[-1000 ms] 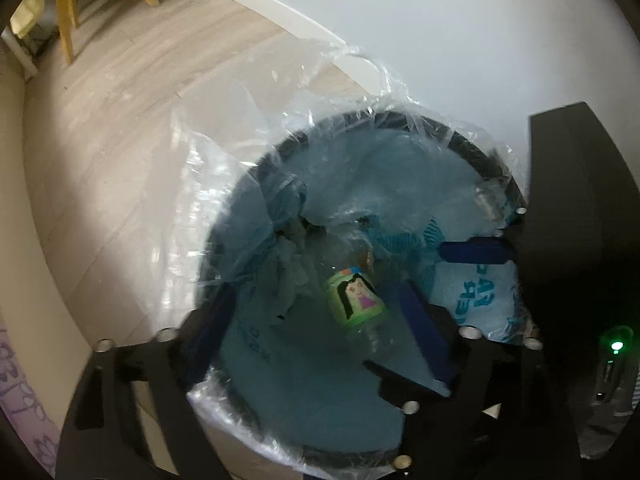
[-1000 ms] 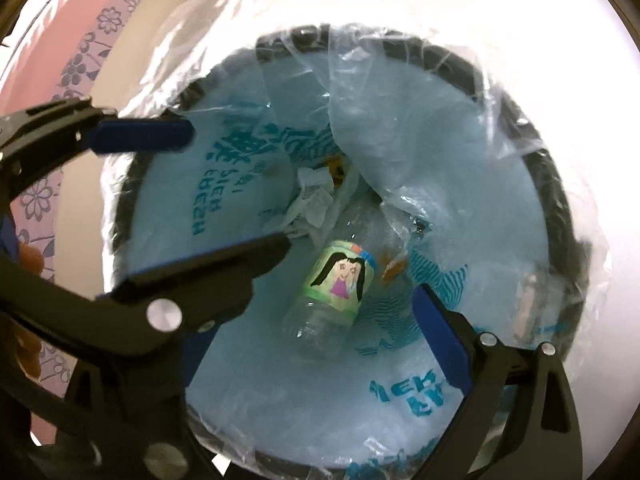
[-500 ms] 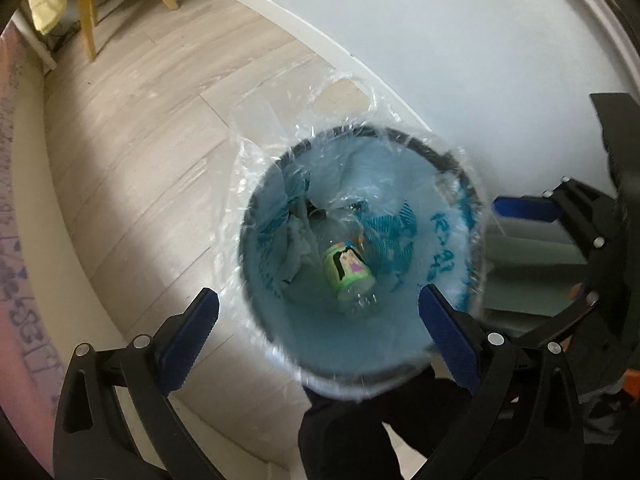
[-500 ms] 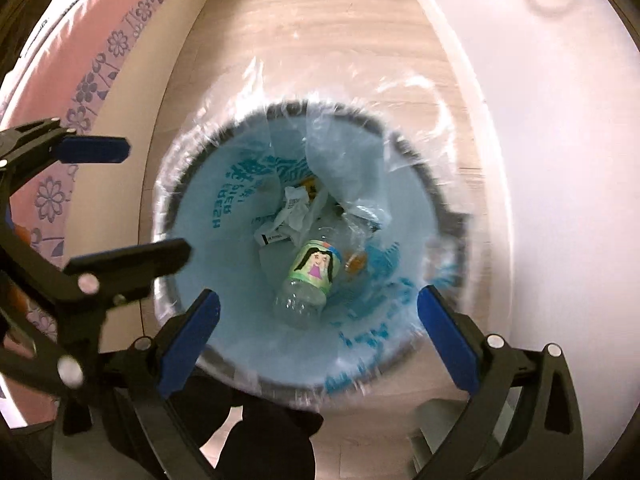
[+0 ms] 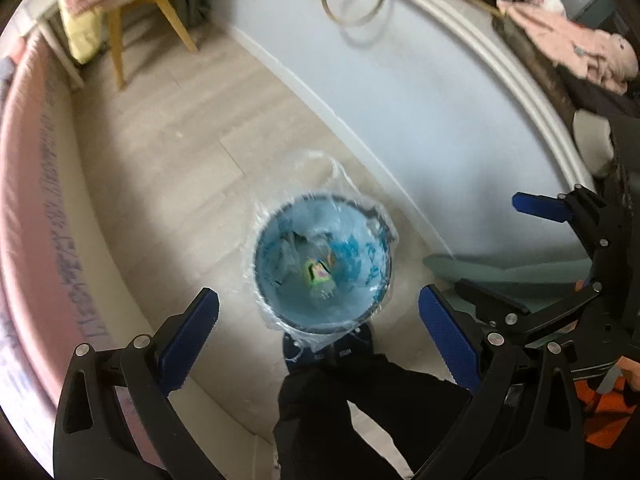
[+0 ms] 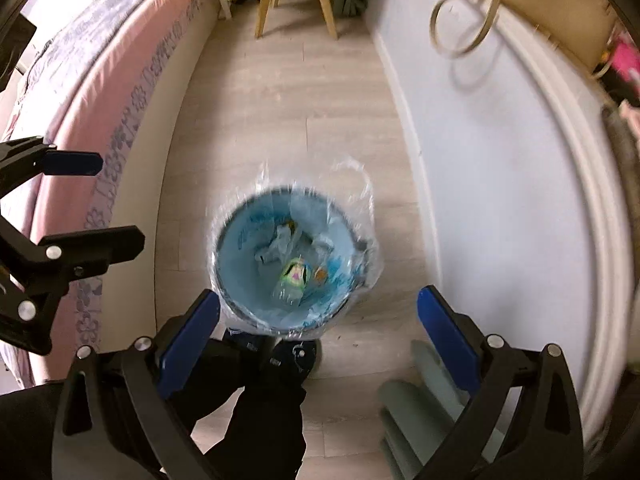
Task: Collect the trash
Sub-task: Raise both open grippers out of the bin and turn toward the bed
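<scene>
**Both grippers wide open above lined bin**

Left gripper (image 5: pixel 318 320): jaws spread wide, blue pads far apart, nothing held, nothing touched. Suspended well above the trash bin (image 5: pixel 380 296), looking almost straight down into it. Seen also from the right wrist view at the left edge (image 6: pixel 86 200), likewise open and empty.

Right gripper (image 6: pixel 318 320): jaws spread equally wide, nothing between the pads, no contact with anything. Positioned well above the same bin (image 6: pixel 218 276). Visible in the left wrist view at the right edge (image 5: pixel 500 248), open.

Trash location: plastic bottle (image 5: pixel 318 276) with a green cartoon label lying on its side at the bottom of the bin, among crumpled wrappers (image 6: pixel 276 246) and a small orange scrap. Bottle also visible from the right wrist (image 6: pixel 294 278). Clear plastic liner (image 5: pixel 320 168) draped over the bin rim, edges flaring outward.

Edges and clearance: bin standing on wooden floor (image 6: pixel 280 92), close to a pale wall (image 5: pixel 400 112) on one side. Pink bedding edge (image 6: pixel 108 92) along the opposite side, well apart from the bin. Open strip of floor running between the two toward wooden chair legs (image 6: pixel 294 0) at the far end. Dark trouser legs (image 5: pixel 352 412) and a dark shoe directly below the bin in both views. Grey-green slippers (image 6: pixel 416 412) on the floor near the wall.
</scene>
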